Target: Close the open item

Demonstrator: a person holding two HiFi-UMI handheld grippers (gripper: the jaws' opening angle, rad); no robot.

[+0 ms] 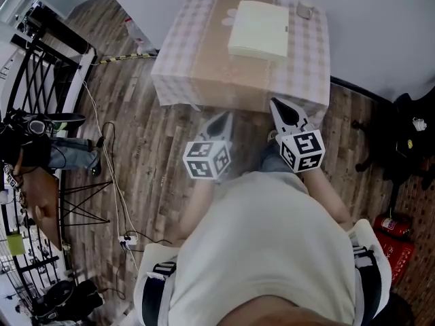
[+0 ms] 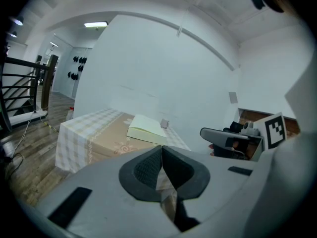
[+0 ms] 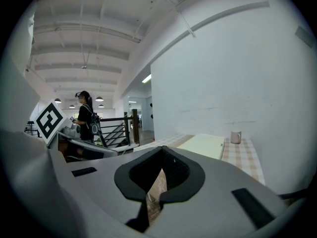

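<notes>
Both are closed on nothing: our left hand-held gripper (image 1: 219, 124) and right hand-held gripper (image 1: 284, 113). We see the pale book (image 1: 258, 29) on the bench (image 1: 190, 66) toward twelve o'clock, well apart, slightly nearer the right one.

Head view, counts by kind. Tables: one (image 1: 197, 66), under a checked cloth, at twelve o'clock. Books: one (image 1: 258, 29), pale, lying on the table. Cups: one (image 1: 304, 10), at the book's two o'clock. Grippers: two, the left gripper (image 1: 226, 117) at the centre and the right gripper (image 1: 279, 107) at its three o'clock. Marker cubes: two, one per gripper (image 1: 207, 158) (image 1: 304, 150). Fire extinguishers: one (image 1: 389, 224), red, at four o'clock. Power strips: one (image 1: 126, 238), on the floor at eight o'clock. Right gripper view: one standing person (image 3: 85, 115), at nine o'clock.
</notes>
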